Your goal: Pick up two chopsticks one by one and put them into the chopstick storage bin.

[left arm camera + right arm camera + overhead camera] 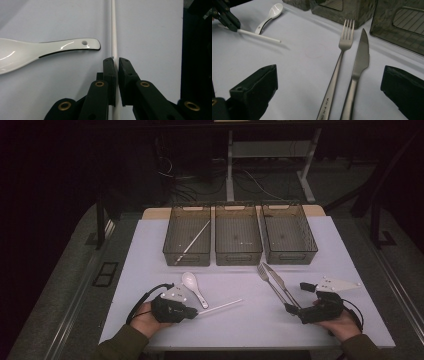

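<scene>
Left tongs pinching one end of a white chopstick; pads pressed onto it from both sides, clear in the left gripper view. The stick runs from the tips out to the right across the tabletop, lying low on or just over it; can't tell which. White spoon lies just beside it, bowl toward the bins, handle end near the stick but not touching.

Right tongs spread wide, both pads apart with fork and knife handles between them, not touched. Fork and knife lie side by side, tips toward the bins, fork on the left in the right gripper view.

Three dark mesh bins in a row at the far side of the tabletop. Left bin holds a second chopstick, leaning diagonally. Middle bin and right bin sit just beside it.
</scene>
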{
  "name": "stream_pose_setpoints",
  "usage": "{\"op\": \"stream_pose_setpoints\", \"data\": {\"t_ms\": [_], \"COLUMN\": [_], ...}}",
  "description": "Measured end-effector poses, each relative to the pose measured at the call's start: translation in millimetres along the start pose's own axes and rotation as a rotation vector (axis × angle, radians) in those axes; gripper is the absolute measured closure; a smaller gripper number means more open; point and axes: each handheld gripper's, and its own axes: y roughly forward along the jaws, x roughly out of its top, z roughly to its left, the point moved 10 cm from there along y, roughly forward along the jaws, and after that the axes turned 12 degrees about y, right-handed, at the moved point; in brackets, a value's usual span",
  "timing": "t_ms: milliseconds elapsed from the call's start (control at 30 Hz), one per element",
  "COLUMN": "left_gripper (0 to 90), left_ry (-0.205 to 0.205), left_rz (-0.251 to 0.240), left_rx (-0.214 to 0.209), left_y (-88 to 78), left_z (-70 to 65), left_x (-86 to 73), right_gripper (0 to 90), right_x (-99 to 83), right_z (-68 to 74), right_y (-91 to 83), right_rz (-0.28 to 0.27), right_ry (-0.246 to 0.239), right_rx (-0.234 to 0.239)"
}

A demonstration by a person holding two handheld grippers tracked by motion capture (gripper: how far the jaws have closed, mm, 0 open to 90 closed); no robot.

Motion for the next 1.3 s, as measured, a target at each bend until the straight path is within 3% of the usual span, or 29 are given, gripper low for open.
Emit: {"op": "stream_pose_setpoints", "data": {"t_ms": [667, 867, 1300], "left_gripper": [83.7, 83.7, 83.7], "left_ry": [-0.08, -0.068, -0.086], "left_rz": [-0.066, -0.076, -0.121], "left_rx": [0.105, 0.141, 0.238], "left_y": [-17.3, -22.1, -33.0], "left_z": [22.6, 30.5, 56.0], "left_x": [13.5, 19.4, 29.9], "right_gripper": [1.0, 1.0, 1.0], "right_x": [0.5, 0.5, 0.7], "right_z": [0.6, 0.1, -0.3], "right_y": [-0.1, 0.1, 0.3], "right_rz": [0.001, 0.0, 0.002], "right_ry": [-0.008, -0.014, -0.006], "right_rx": [-0.004, -0.007, -0.007]}}
